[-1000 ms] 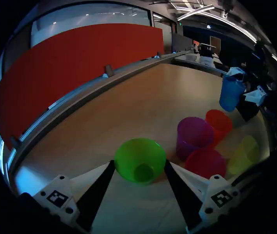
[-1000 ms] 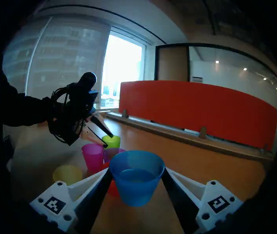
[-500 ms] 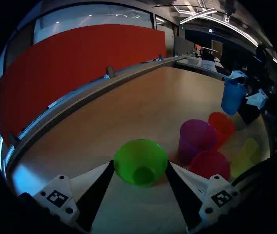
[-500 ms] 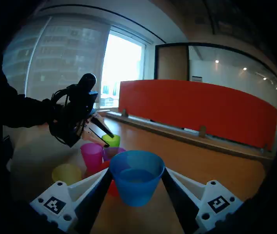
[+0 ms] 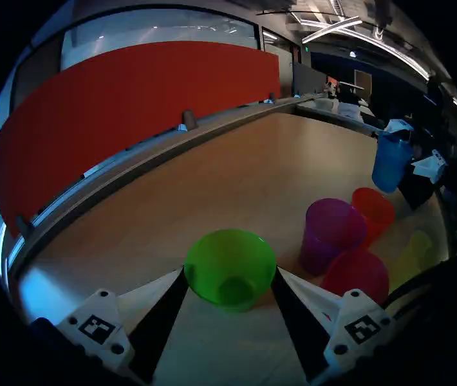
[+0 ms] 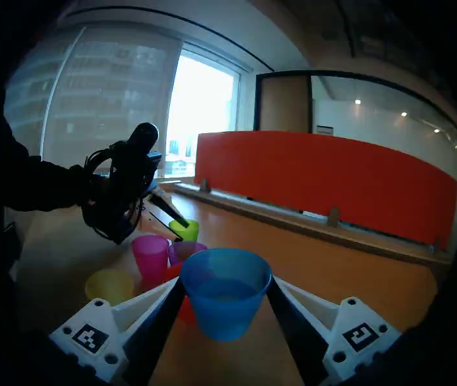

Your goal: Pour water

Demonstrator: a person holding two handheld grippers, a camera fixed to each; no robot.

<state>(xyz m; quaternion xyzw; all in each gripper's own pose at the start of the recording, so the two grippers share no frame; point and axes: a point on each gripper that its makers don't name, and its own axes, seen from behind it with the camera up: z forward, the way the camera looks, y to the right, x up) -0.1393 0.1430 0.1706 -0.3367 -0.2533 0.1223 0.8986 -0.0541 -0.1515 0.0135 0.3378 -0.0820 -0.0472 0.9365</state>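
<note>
In the left gripper view my left gripper [image 5: 230,288] is shut on an empty green cup [image 5: 230,267], held upright just above the wooden table [image 5: 228,174]. In the right gripper view my right gripper [image 6: 225,302] is shut on a blue cup [image 6: 226,300] with water in it, upright above the table. That same blue cup [image 5: 390,161] appears far right in the left gripper view. The left gripper [image 6: 164,215] with the green cup [image 6: 184,229] and a dark sleeve appears at the left of the right gripper view.
On the table stand a purple cup [image 5: 331,233], an orange-red cup [image 5: 373,211], a pink cup [image 5: 357,276] and a yellow cup [image 5: 414,256], clustered between the two grippers. A red partition [image 5: 132,103] runs along the table's far edge.
The green cup in my left gripper has lifted slightly and shifted; the cluster of cups has slid a little right in the left gripper view. The blue cup stays upright and almost still.
</note>
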